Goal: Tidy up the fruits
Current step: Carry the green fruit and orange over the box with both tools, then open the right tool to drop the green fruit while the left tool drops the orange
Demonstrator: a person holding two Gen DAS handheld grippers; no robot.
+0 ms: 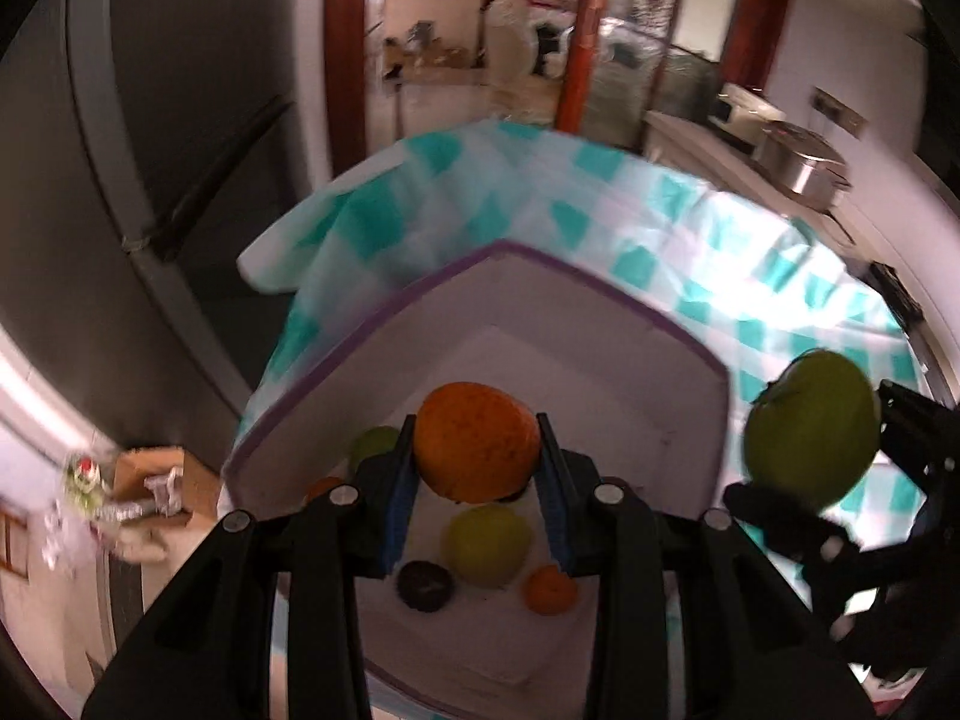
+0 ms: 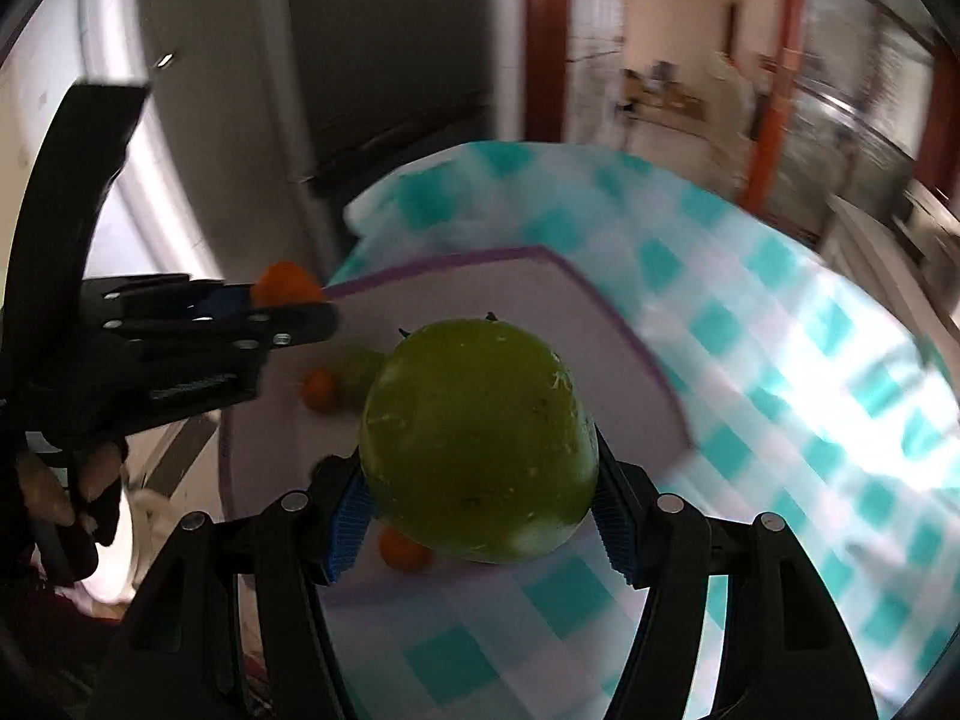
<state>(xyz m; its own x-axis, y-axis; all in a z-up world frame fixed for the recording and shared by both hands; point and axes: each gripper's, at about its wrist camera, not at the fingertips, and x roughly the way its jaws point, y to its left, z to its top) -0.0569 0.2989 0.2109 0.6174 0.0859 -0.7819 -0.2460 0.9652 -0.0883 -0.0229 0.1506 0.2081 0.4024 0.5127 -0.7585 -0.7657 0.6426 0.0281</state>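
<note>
- The left gripper [image 1: 477, 462] has its jaws clamped on an orange [image 1: 477, 450] above the white tray [image 1: 630, 360].
- The right gripper [image 2: 480, 510] has its jaws clamped on a green fruit [image 2: 480, 438].

Four orange fruits [image 1: 477, 450], three green fruits [image 1: 810, 426], one dark fruit [image 1: 425, 585], one tray [image 1: 600, 324]

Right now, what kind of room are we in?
Most likely a home kitchen or dining area. A table under a teal-checked tablecloth holds a white box of fruit, a steel pot sits on a counter at the right, and a doorway beyond opens onto a cluttered room.
</note>
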